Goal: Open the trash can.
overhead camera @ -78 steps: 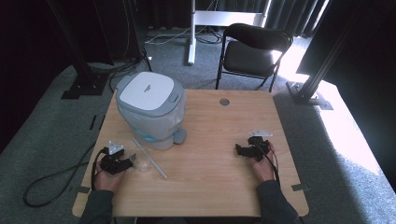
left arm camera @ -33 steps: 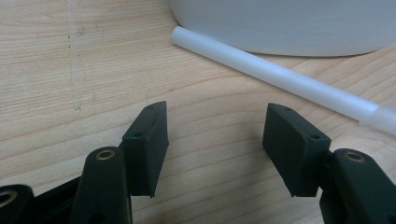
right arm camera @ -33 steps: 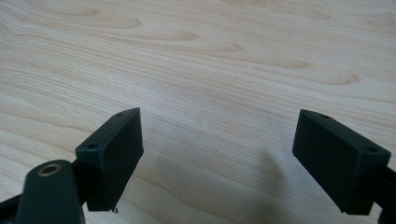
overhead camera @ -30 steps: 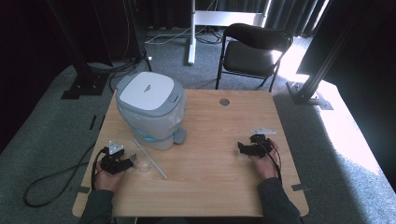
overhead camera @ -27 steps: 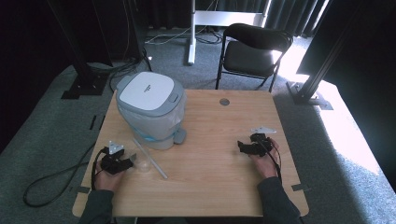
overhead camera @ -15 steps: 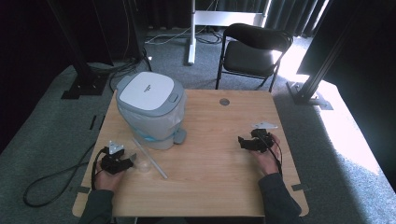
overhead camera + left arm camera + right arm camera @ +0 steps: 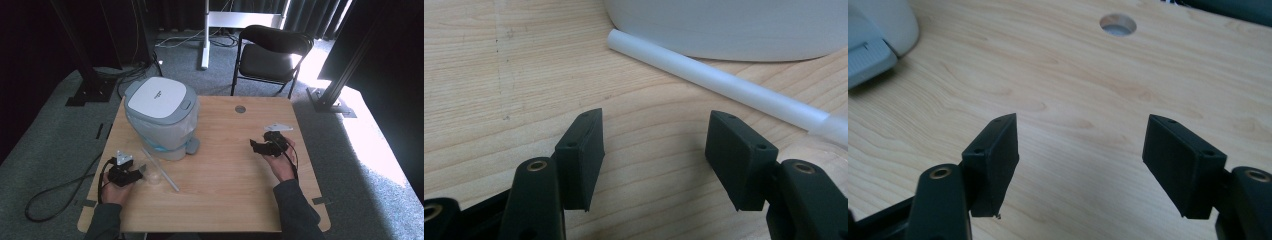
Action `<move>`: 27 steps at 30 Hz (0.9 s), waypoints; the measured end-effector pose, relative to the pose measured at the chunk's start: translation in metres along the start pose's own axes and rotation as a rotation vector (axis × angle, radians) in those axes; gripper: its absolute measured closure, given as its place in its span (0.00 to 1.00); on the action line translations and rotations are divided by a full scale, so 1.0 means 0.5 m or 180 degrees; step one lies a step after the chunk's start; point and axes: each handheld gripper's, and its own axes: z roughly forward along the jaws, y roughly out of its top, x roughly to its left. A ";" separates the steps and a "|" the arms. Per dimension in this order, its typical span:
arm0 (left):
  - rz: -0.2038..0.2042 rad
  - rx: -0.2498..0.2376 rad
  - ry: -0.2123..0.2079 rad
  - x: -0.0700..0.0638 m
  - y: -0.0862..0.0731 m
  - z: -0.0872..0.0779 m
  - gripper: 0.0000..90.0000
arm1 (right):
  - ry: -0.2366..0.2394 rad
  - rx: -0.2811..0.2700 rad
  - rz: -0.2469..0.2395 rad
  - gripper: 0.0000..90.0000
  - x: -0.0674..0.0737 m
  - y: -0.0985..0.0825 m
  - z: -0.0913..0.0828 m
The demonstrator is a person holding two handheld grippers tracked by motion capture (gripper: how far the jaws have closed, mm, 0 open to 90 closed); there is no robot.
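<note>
A white and grey lidded bin [image 7: 160, 116] stands at the table's far left, its foot pedal [image 7: 191, 146] pointing toward the middle. A thin white tube [image 7: 161, 170] lies on the wood in front of it. My left gripper [image 7: 137, 175] rests near the front left edge, just short of the tube [image 7: 724, 85], open with bare wood between its jaws [image 7: 654, 160]. My right gripper [image 7: 256, 146] is held over the right half of the table, pointing left. It stands open [image 7: 1080, 165], its jaws have just been closing a little, and nothing is between them.
A round cable hole [image 7: 240, 109] sits near the table's far edge, also ahead of the right gripper [image 7: 1118, 24]. The bin's pedal [image 7: 863, 55] shows at that view's left. A black chair [image 7: 272, 52] stands behind the table. A cable [image 7: 50, 192] trails on the floor at left.
My right gripper has risen off the table and drifted slightly toward the far side. The left gripper, bin and tube have not moved.
</note>
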 end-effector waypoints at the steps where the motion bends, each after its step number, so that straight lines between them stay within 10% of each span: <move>1: -0.0003 -0.0004 0.0001 0.000 0.000 0.000 0.45 | 0.0022 -0.0014 0.0002 0.35 0.001 0.004 -0.001; 27: 0.0010 0.0002 -0.0004 0.000 0.001 0.001 0.45 | 0.0305 -0.0273 -0.0072 0.37 0.054 0.101 -0.017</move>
